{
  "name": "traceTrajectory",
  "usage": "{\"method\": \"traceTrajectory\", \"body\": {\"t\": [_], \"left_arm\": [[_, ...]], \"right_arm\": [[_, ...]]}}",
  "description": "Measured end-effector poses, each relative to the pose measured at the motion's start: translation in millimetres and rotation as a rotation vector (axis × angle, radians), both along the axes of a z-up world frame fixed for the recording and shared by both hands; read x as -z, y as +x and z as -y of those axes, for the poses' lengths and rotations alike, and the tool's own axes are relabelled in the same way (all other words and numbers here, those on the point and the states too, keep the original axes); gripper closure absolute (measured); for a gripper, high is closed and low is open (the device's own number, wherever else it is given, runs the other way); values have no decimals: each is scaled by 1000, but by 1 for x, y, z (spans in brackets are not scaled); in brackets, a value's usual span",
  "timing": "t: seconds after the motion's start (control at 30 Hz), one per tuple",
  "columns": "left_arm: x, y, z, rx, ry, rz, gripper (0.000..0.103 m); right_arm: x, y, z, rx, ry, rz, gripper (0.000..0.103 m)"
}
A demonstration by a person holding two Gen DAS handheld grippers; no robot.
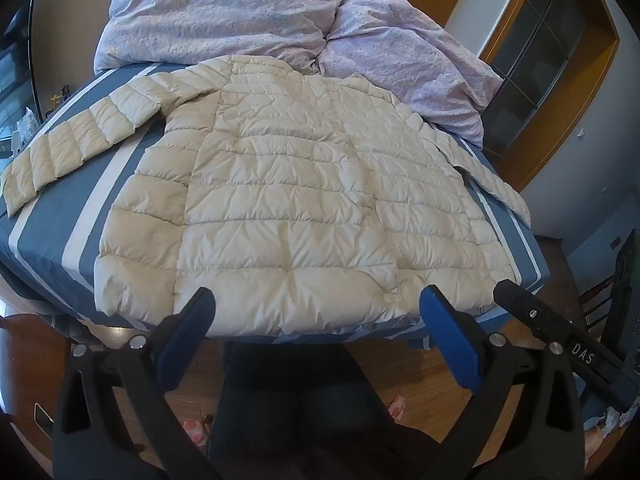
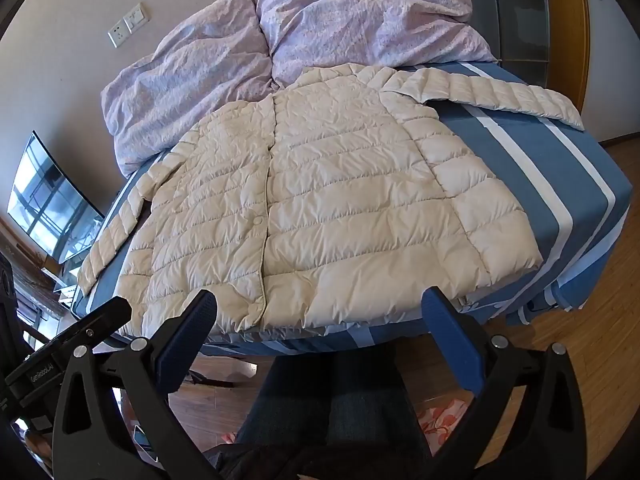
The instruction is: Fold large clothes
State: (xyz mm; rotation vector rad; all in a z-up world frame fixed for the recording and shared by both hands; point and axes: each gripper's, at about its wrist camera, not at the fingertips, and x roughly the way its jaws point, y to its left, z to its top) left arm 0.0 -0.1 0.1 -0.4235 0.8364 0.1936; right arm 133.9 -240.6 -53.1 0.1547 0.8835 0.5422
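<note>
A cream quilted puffer jacket point(image 1: 288, 200) lies flat, front up, on a blue bed with white stripes point(image 1: 60, 200), both sleeves spread outward. Its hem reaches the bed's near edge. In the left wrist view my left gripper point(image 1: 318, 304) hovers open just short of the hem, nothing between its blue pads. The right wrist view shows the same jacket point(image 2: 320, 208), its button placket running down the middle, and my right gripper point(image 2: 320, 306) open above the hem with empty jaws. The left gripper's body point(image 2: 68, 344) shows at that view's lower left.
A crumpled lilac duvet point(image 1: 248, 12) is heaped at the head of the bed point(image 2: 560, 184). A person's dark trouser legs point(image 2: 332, 408) stand on wooden floor point(image 2: 580, 360) at the bed's foot. A wood-framed glass door point(image 1: 532, 60) stands right, a television point(image 2: 48, 204) left.
</note>
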Motion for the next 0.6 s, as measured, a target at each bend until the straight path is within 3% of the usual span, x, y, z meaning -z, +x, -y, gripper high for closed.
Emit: {"method": "traceTrajectory", "body": {"t": [0.6], "left_arm": [[-1,-1,-1,-1,-1,0,2]], "right_arm": [[0,0,0,0,0,-1,1]]}}
